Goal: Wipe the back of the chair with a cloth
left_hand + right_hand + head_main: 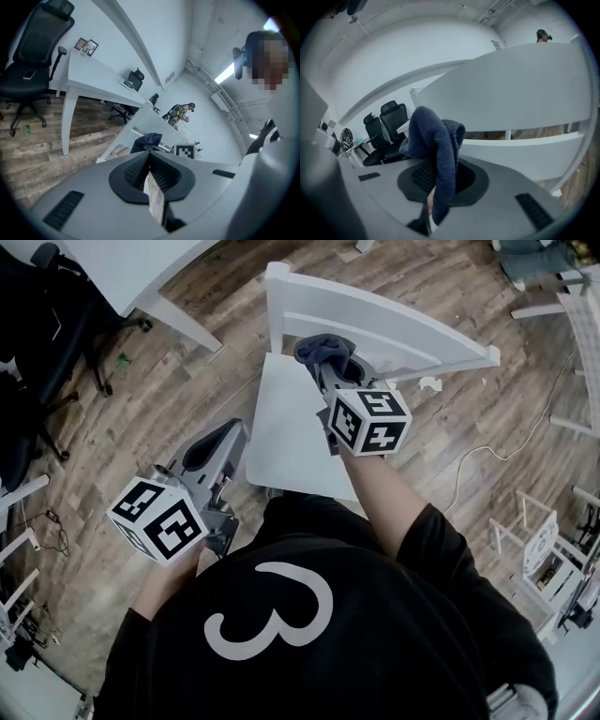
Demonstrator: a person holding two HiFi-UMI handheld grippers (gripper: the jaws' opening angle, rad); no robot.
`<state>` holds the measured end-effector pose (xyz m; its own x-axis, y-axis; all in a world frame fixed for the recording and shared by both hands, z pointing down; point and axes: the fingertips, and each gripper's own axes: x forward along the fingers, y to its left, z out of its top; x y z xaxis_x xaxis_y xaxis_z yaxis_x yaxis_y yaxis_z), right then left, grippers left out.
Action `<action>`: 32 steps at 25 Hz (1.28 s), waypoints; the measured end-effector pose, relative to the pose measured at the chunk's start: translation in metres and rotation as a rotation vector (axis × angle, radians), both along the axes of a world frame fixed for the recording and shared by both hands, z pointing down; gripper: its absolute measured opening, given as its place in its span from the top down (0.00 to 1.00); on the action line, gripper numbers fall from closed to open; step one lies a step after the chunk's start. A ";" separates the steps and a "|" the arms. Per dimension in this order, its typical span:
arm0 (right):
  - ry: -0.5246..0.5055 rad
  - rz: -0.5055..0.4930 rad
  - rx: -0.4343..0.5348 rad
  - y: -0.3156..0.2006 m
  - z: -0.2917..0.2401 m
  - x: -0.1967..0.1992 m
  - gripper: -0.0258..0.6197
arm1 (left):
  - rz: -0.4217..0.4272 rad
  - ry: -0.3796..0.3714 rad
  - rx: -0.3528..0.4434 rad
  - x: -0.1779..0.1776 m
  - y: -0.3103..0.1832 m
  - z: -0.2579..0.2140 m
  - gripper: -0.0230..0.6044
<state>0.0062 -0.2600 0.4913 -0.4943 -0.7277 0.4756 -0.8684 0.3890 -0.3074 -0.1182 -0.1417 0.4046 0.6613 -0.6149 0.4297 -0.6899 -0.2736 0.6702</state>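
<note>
Right gripper [330,371] pinches the cloth [324,349], jaws clamped on its bunched middle so a wad sticks out ahead, presumably as the wiping face. The cloth sits at the chair back [403,329], toward its left end, above the seat [281,427]; contact uncertain. Right arm reaches forward, gripper aimed at the back. Left gripper [217,444] is pressed together, empty, held low and left, likely to stay out of the stroke.

Wood-plank floor [187,381] with a white chair [375,320], white desk [131,268], black office chair [28,306] and loose cable [506,457].
</note>
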 end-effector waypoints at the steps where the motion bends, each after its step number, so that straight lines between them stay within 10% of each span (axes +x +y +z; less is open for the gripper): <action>1: -0.002 -0.015 -0.006 -0.001 0.004 -0.009 0.88 | -0.016 -0.001 -0.005 -0.006 0.001 0.002 0.94; 18: 0.047 0.011 -0.063 -0.044 0.040 -0.055 0.88 | -0.189 0.006 -0.038 -0.072 0.010 0.015 0.94; 32: 0.062 0.091 -0.078 -0.044 0.041 -0.044 0.88 | -0.144 0.007 -0.043 -0.063 0.009 0.015 0.94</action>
<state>-0.0381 -0.3038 0.5327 -0.3959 -0.7280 0.5597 -0.9173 0.2847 -0.2785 -0.1811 -0.1322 0.4199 0.5709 -0.6843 0.4536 -0.7152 -0.1431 0.6841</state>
